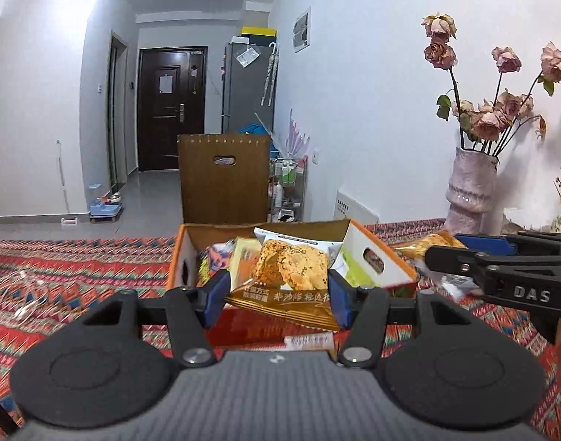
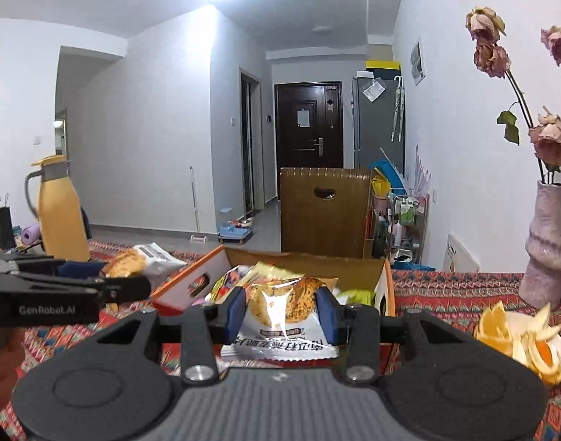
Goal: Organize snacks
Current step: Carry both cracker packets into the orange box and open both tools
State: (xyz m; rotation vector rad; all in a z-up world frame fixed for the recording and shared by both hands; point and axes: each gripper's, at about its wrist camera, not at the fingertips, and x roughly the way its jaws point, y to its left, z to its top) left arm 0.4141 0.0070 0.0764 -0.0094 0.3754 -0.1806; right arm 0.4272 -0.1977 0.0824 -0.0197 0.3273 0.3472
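Left wrist view is showing the left gripper (image 1: 278, 290) clamping a gold snack packet (image 1: 287, 279) above the box (image 1: 368, 253), while the right gripper (image 2: 280, 316) is pinching a white packet (image 2: 280, 316)

Black hand-held gripper (image 1: 278, 288) with blue pads (image 1: 216, 294), silver screws, "DAS" lettering.

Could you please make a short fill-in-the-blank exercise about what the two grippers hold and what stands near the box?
1. The left gripper is shut on a snack packet whose lower part is ____ in colour.
2. The right gripper holds a white snack packet just in front of the open ____.
3. The vase holds dried ____.
4. The plate carries orange ____.

Missing words: gold; box; roses; peels
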